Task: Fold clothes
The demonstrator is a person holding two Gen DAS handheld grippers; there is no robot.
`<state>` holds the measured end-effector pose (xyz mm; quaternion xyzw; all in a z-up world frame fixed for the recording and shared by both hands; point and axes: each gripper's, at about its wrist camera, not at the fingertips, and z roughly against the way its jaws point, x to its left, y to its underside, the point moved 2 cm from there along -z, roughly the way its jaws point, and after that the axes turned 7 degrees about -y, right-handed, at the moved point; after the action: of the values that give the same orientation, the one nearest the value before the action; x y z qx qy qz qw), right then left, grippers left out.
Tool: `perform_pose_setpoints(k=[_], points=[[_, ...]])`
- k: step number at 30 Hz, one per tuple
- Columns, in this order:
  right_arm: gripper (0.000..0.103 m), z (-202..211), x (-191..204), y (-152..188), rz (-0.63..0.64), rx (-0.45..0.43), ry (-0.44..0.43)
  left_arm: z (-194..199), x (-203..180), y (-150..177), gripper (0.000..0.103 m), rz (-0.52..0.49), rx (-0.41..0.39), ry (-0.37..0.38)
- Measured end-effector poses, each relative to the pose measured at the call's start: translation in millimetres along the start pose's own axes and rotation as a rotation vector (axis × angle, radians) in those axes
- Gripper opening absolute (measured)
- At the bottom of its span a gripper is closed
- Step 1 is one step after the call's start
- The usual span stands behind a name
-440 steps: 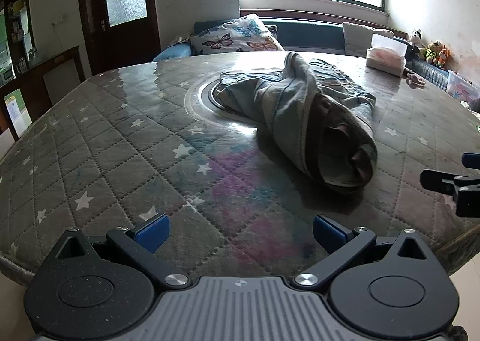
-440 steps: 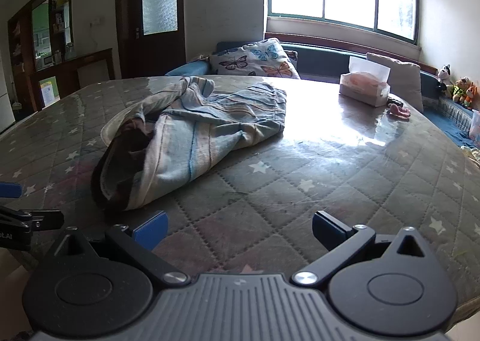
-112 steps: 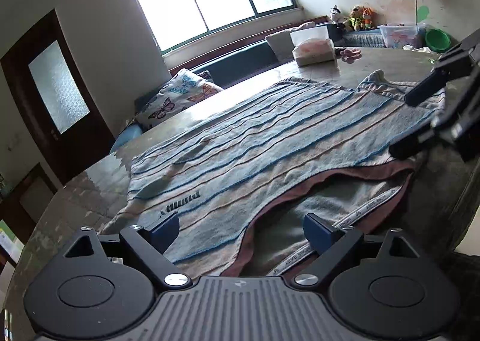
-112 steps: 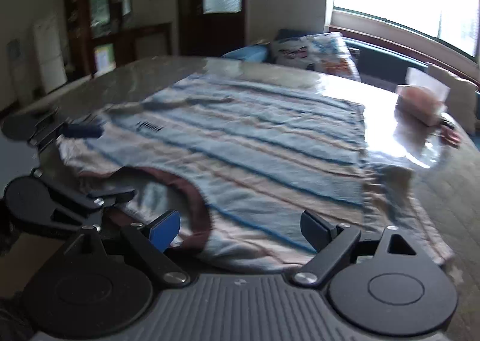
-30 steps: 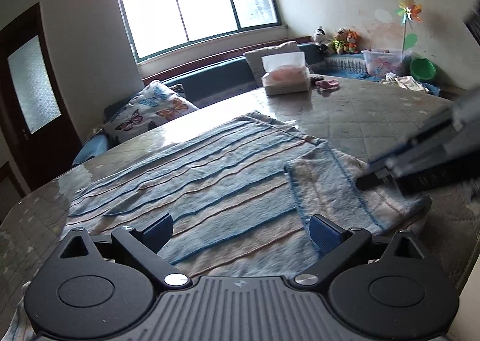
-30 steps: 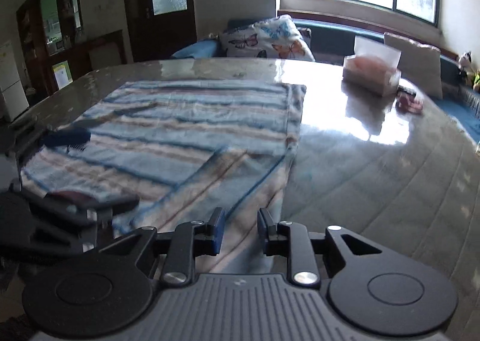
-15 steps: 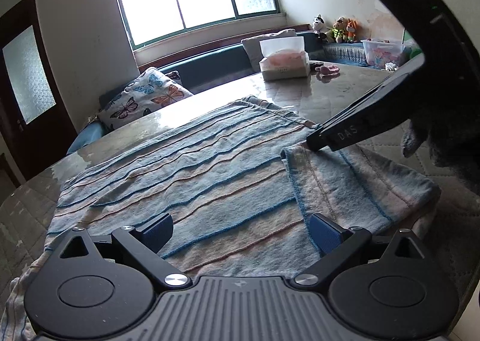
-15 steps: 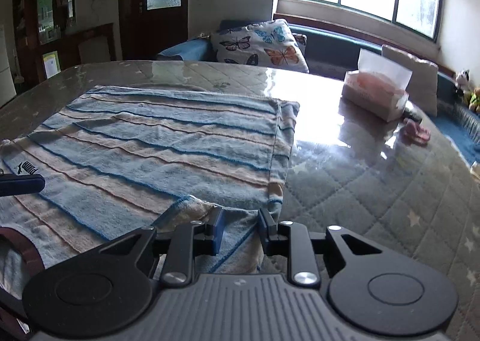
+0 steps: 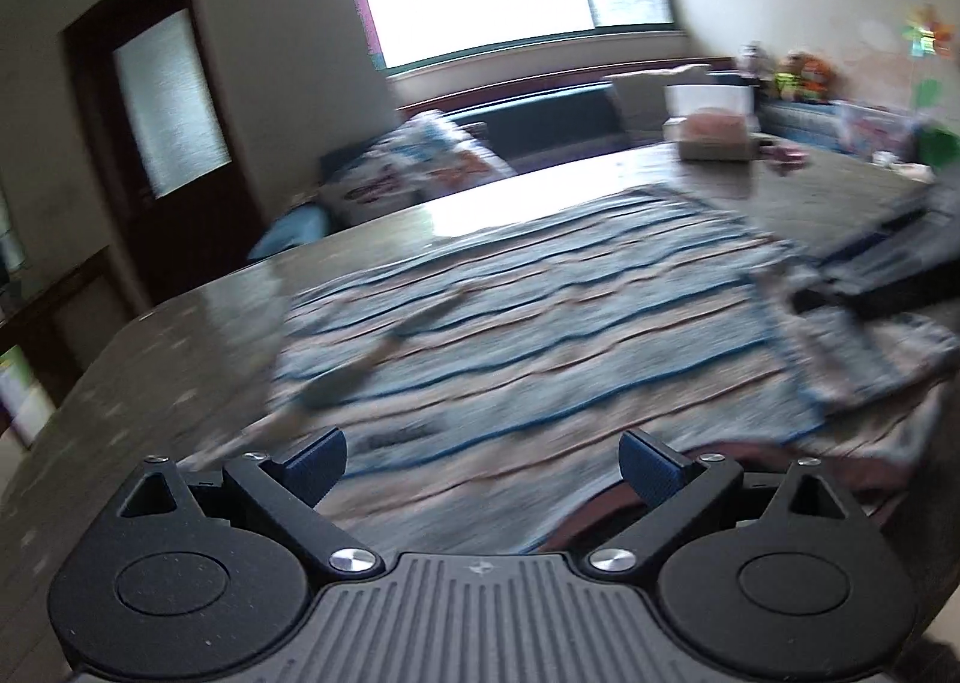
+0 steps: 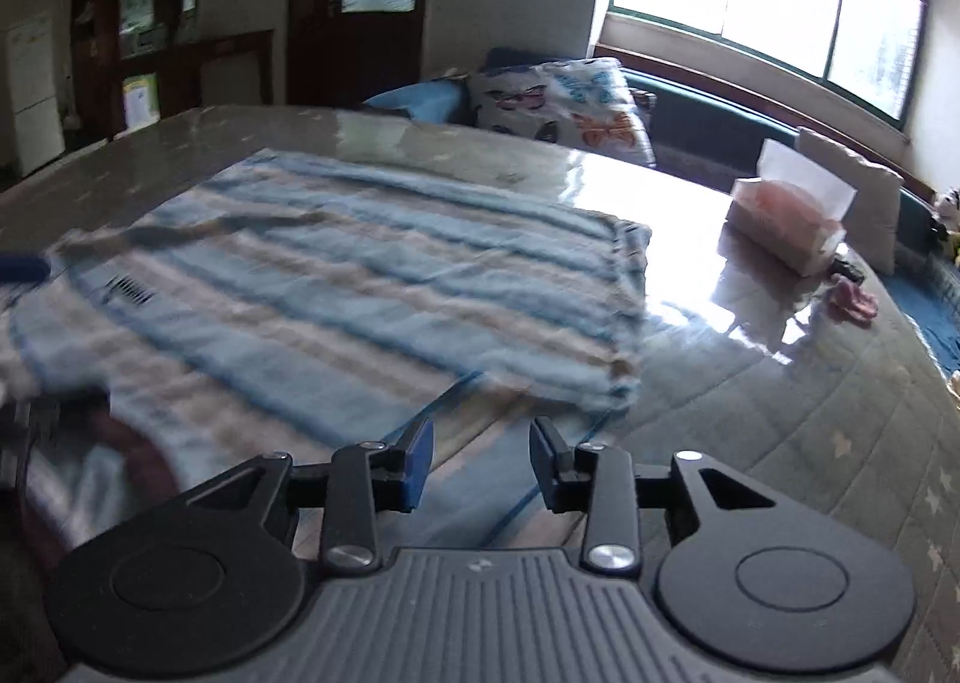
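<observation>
One striped shirt (image 10: 372,287) lies spread on the quilted table (image 10: 810,443), a sleeve doubled over its 3 o'clock edge. Risk: that loose sleeve may slide back if dragged. The right gripper (image 10: 477,458) is part open, cloth between its jaws, none visibly pinched. The left gripper (image 9: 483,458) gapes wide, empty, over the collar at 6 o'clock.

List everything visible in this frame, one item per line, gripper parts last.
Striped shirt: one, blue and beige, spread flat on the table, right sleeve folded inward.
Table: one, grey quilted star cover.
Tissue box: one, pinkish, far right of the table.
Butterfly cushion: one, white, on the bench beyond the table.
Door: one, dark wood, frosted pane.
Window: one, bright, back wall.
Left gripper: open, above the shirt's collar edge.
Right gripper: partly open, over the folded sleeve.
</observation>
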<state>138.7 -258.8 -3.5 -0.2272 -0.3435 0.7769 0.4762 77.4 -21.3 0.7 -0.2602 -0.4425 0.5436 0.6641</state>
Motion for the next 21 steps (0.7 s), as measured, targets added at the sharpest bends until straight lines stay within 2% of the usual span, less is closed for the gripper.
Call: perform_pose_setpoints(k=[3,6,12,16,20,21], points=[[0.043,8,19,14,0.027,0.025,-0.027,7,30,14,0.098,0.036,0.018,-0.082],[0.043,14,31,18,0.063,0.035,-0.024,14,60,28,0.096,0.077,0.037,-0.160],[0.045,21,55,-3,0.130,0.027,-0.066,19,115,50,0.087,0.180,0.085,-0.283],[0.048,15,90,-24,0.213,0.017,-0.136,16,142,58,0.080,0.244,0.108,-0.304],[0.051,2,134,-40,0.312,0.018,-0.215,9,154,64,0.073,0.269,0.134,-0.269],[0.052,-1,145,-43,0.335,0.019,-0.236,7,156,66,0.068,0.274,0.140,-0.258]])
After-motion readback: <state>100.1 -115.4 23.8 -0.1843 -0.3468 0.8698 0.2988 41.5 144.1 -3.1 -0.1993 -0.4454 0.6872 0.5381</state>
